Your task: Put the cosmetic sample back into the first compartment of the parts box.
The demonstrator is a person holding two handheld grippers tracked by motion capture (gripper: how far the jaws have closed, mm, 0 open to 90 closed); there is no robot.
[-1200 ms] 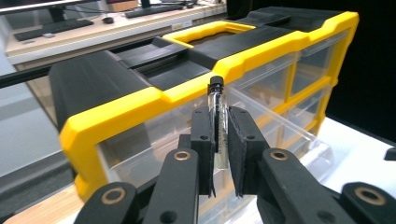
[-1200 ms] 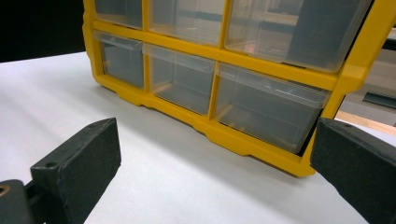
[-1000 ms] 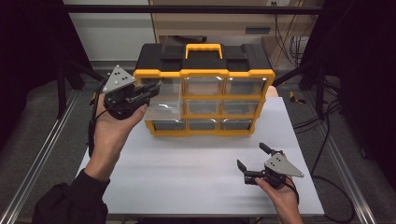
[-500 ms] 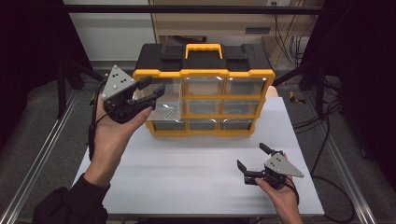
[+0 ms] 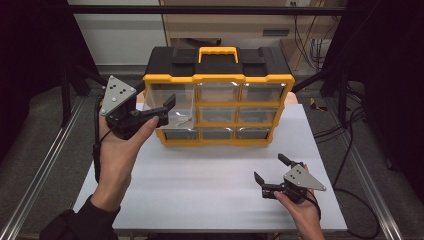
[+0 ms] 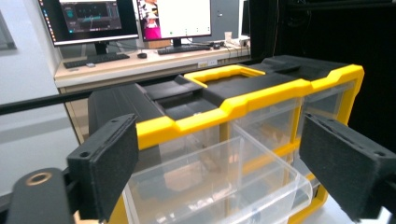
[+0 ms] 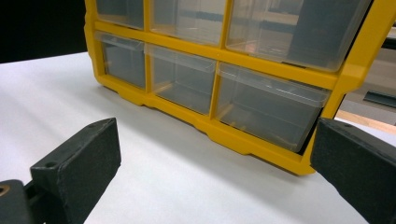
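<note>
Centrally at the back of the white worktop (image 5: 210, 175) stands a yellow-and-black drawer organiser (image 5: 218, 95) with a yellow handle (image 5: 218, 52) on its lid and three rows of clear drawers. Its middle-left drawer (image 5: 177, 116) is pulled partway out toward the person. The left tool (image 5: 167, 107) is raised at the organiser's left front corner, jaws spread wide and holding nothing, one on either side of that drawer in the left gripper view; whether they touch it I cannot tell. The right tool (image 5: 272, 170) rests low over the near right of the worktop, well apart from the organiser, jaws likewise released and empty. Monitors (image 6: 126, 18) sit on a desk behind
</note>
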